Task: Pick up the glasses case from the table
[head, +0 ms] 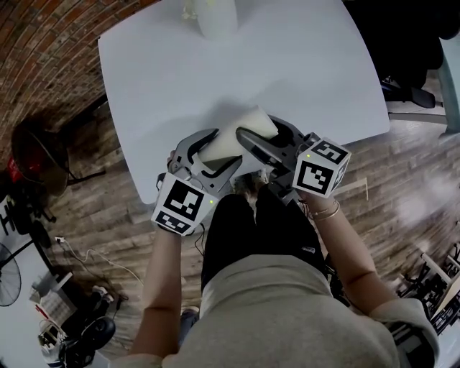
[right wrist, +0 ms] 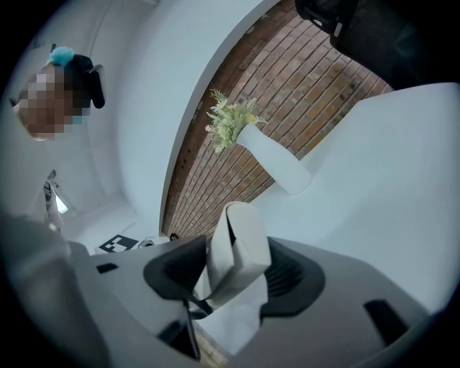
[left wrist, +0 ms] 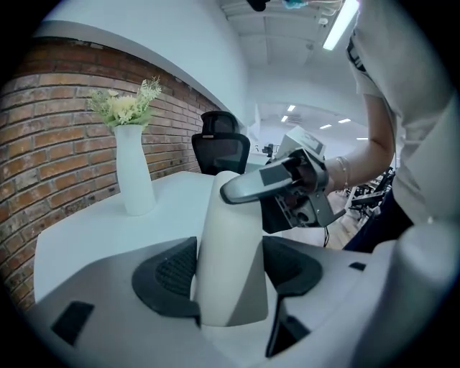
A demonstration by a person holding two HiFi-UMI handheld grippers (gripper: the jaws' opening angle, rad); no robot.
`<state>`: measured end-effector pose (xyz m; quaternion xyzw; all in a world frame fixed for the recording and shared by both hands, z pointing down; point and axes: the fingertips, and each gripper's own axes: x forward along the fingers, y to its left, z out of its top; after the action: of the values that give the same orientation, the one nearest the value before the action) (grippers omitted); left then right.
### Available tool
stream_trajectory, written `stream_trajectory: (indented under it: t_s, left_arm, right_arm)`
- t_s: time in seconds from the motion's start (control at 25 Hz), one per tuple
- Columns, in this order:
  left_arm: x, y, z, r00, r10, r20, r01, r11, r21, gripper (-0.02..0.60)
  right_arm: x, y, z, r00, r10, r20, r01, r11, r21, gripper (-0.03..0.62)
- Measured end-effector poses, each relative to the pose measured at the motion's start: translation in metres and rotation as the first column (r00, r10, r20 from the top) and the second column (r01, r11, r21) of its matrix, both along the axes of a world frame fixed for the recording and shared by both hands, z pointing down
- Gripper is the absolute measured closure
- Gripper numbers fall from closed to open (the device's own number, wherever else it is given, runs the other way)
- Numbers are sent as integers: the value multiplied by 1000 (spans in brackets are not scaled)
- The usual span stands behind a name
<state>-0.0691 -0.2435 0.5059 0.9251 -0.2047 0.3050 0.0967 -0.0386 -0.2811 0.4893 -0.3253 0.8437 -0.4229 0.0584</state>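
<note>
The left gripper point(left wrist: 226, 267) is closed on the white glasses case point(left wrist: 226, 237). Both pads press its sides, and the case stands upright between them. The right gripper point(right wrist: 230, 277) grips the other end of the same case, its jaws set fairly wide with a pad against each side. In the head view, both grippers hold the case over the near edge of the white table point(head: 302, 65). A white vase point(head: 215, 18) stands at the far edge, well apart.

You're working under bright, even ceiling light point(left wrist: 341, 25); the table point(head: 302, 65) washes out white. Your gripper views bend and darken at the edges.
</note>
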Motion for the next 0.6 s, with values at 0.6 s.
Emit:
stream_trajectory:
  t_s: [0.6]
  left_arm:
    - [-2,10,-19,999,51,14,-52,998,46,298]
  right_arm:
    - [-3,15,-35,995,-15,103,20,998,-52,436]
